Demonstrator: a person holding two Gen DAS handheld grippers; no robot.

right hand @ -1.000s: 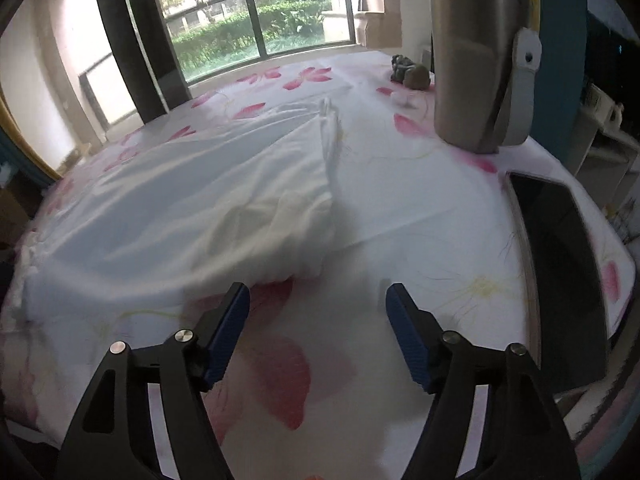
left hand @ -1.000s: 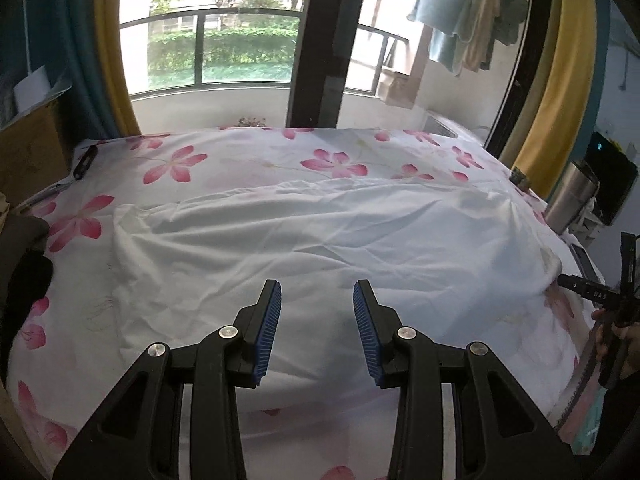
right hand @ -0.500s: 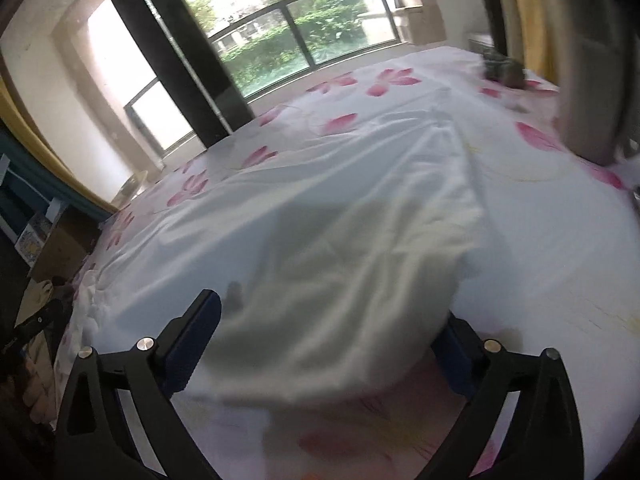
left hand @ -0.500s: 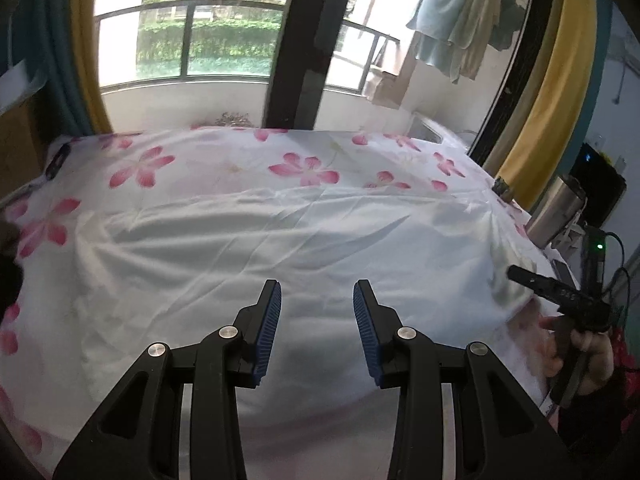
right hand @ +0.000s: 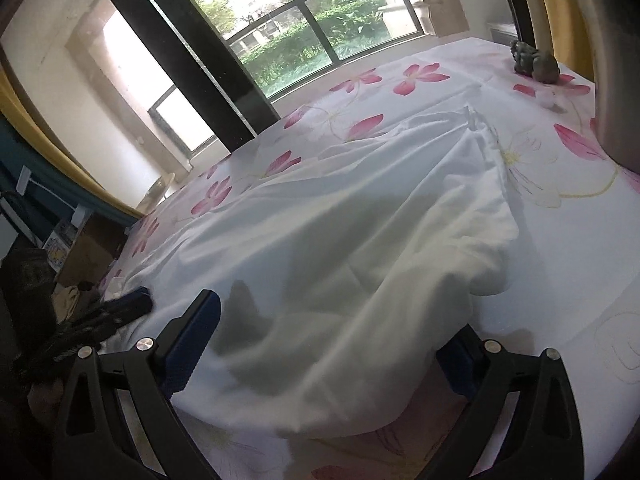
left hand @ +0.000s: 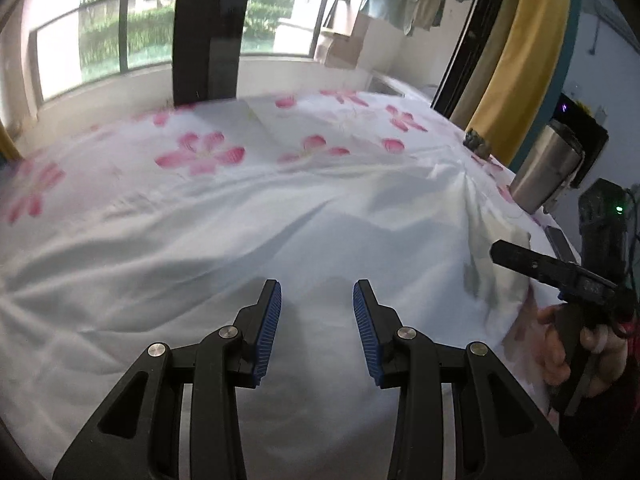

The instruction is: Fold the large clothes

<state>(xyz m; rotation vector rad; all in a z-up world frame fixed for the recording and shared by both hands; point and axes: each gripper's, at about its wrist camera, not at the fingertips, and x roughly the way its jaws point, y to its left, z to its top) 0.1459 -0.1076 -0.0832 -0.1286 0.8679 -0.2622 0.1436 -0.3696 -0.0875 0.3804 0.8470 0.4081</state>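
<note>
Spread wide, the white garment (right hand: pixel 360 216) lies rumpled across the flowered bedsheet (left hand: pixel 200 156). Its near edge bunches up between the parted fingers of the right tool (right hand: pixel 332 336) — they have just been opening, apparently not pressing it — while the left tool (left hand: pixel 317 330) hovers over the cloth, half-open and empty

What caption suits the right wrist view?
Open right gripper straddling the white garment's near edge on a floral sheet.
</note>
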